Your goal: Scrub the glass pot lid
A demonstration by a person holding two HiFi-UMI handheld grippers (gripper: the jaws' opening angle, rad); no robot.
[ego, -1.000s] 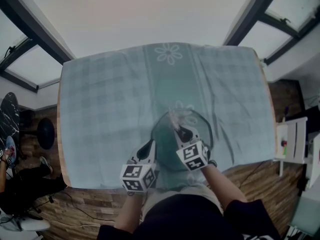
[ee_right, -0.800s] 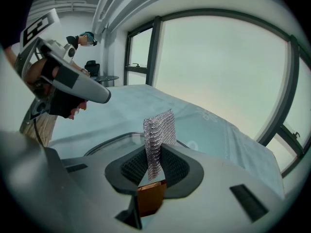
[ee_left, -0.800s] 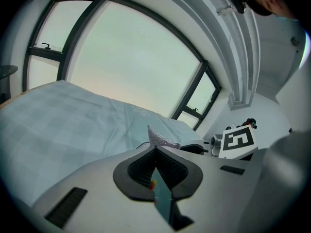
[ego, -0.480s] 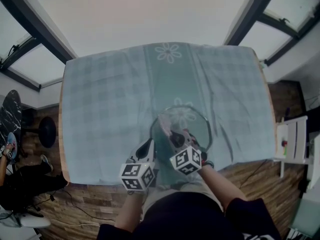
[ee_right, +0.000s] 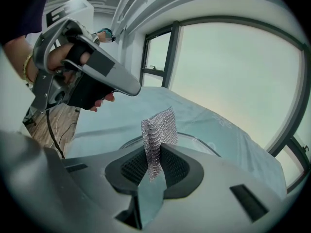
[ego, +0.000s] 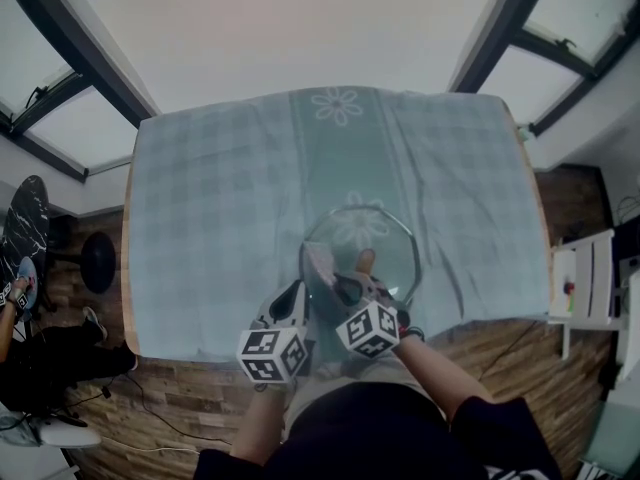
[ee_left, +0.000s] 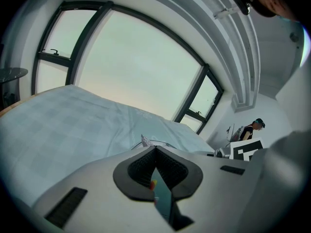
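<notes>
The round glass pot lid point(ego: 388, 240) lies on the checked blue tablecloth point(ego: 220, 218), its wooden knob point(ego: 365, 261) pointing up. My right gripper point(ego: 335, 286) is over the lid's near left part, shut on a grey mesh scrubber point(ego: 320, 268). In the right gripper view the scrubber point(ee_right: 158, 130) sticks up from the closed jaws point(ee_right: 155, 152), with the lid point(ee_right: 197, 142) just beyond. My left gripper point(ego: 300, 296) is beside the lid's near left rim, shut, with nothing seen between its jaws point(ee_left: 155, 149). The lid's rim point(ee_left: 167, 143) shows just past them.
The table's near edge point(ego: 200, 363) runs right in front of both grippers, with wooden floor below. A white shelf unit point(ego: 585, 283) stands at the right. A black stool point(ego: 95, 263) and a seated person point(ego: 30, 358) are at the left.
My right gripper has drawn the scrubber across the lid towards me and to the left, uncovering the knob. The left gripper has barely shifted.
</notes>
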